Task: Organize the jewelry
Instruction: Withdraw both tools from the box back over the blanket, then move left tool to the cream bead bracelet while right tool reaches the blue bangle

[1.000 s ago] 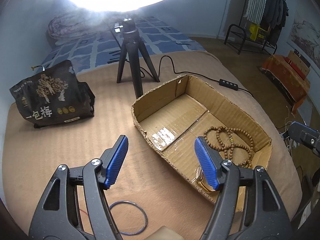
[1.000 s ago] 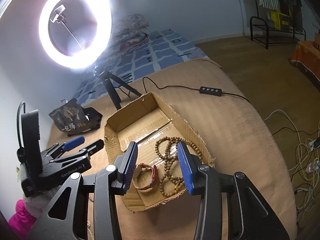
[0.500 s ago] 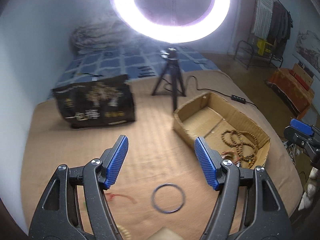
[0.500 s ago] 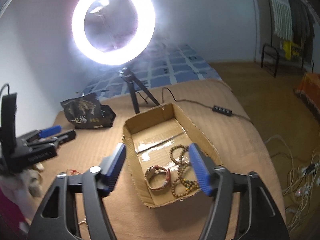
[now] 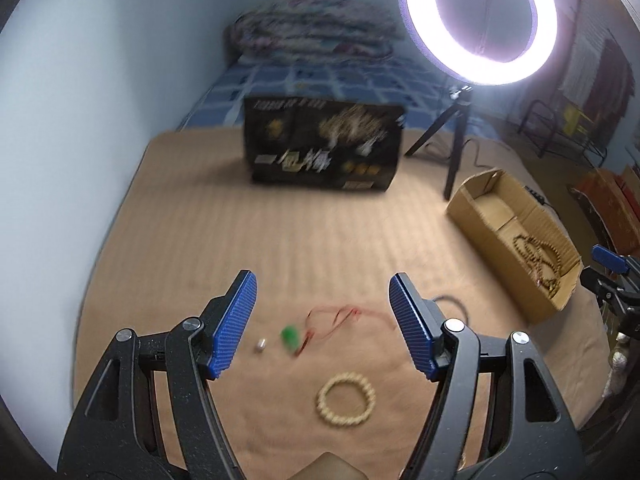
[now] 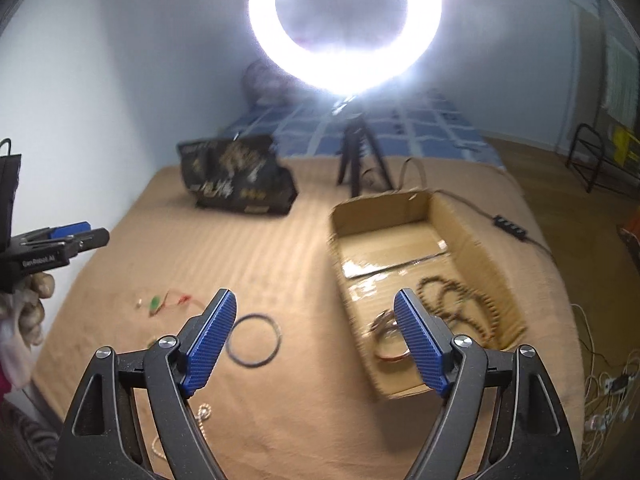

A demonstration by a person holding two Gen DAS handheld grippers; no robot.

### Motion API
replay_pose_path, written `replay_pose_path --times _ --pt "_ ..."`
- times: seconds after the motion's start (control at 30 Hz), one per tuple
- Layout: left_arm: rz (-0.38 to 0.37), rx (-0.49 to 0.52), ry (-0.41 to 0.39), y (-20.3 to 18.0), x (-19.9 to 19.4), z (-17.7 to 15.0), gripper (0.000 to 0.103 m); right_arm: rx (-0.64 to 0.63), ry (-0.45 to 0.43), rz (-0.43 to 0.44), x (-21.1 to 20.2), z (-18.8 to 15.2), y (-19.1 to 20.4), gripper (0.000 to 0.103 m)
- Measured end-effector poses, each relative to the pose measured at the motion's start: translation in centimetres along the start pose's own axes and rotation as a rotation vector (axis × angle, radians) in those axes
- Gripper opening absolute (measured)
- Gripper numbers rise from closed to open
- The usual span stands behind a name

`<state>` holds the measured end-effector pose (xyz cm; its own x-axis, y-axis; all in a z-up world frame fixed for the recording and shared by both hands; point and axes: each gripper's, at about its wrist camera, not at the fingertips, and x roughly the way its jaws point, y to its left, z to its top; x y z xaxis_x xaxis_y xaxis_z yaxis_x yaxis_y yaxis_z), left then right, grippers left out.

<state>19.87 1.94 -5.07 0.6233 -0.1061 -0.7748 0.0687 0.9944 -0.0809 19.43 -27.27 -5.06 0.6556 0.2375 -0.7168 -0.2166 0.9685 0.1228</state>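
Observation:
My left gripper [image 5: 322,322] is open and empty above the tan bed cover. Between its fingers lie a green pendant on a red cord [image 5: 290,336], a small silver bead [image 5: 260,345] and a cream bead bracelet [image 5: 346,399]. My right gripper [image 6: 314,338] is open and empty, left of the cardboard box [image 6: 476,248]. The box holds a brown bead necklace [image 6: 460,300] and a red bracelet [image 6: 386,338]. A dark ring bangle [image 6: 253,341] lies by the right gripper's left finger. A gold chain [image 6: 202,412] lies below it.
A black snack bag [image 5: 322,148] stands at the back of the bed. A ring light on a tripod [image 5: 480,20] stands behind the box, with its cable and switch [image 6: 510,226] running right. The box also shows in the left wrist view [image 5: 480,224].
Both grippers swung left, away from the box. The left one now looks at the loose jewelry on the cover. The right one opened wider.

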Motion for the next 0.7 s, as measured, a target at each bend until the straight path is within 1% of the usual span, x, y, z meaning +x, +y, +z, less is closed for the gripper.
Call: replay_pose_path --times 0.13,0.27,0.4,0.5,0.57,0.7 --pt "0.012 0.0 0.04 1.2 0.6 -2.7 0.071 -0.034 0.051 0.033 1.7 -1.0 1.7 0.081" --pt "0.01 0.019 0.081 1.2 1.5 -4.9 0.071 -0.062 0.106 0.06 3.8 -1.9 2.8 0.081" --pt "-0.008 0.051 0.125 0.5 2.6 -7.0 0.071 -0.076 0.161 0.077 6.0 -2.7 3.5 0.081" --pt "-0.013 0.075 0.157 -0.3 3.7 -7.9 0.071 -0.099 0.202 0.069 7.6 -3.4 4.3 0.081" --pt "-0.026 0.092 0.179 -0.9 4.3 -8.6 0.071 -0.113 0.218 0.069 8.3 -3.7 4.6 0.081" --pt "-0.036 0.114 0.212 -1.9 5.2 -9.5 0.071 -0.123 0.247 0.098 9.8 -4.4 4.9 0.081"
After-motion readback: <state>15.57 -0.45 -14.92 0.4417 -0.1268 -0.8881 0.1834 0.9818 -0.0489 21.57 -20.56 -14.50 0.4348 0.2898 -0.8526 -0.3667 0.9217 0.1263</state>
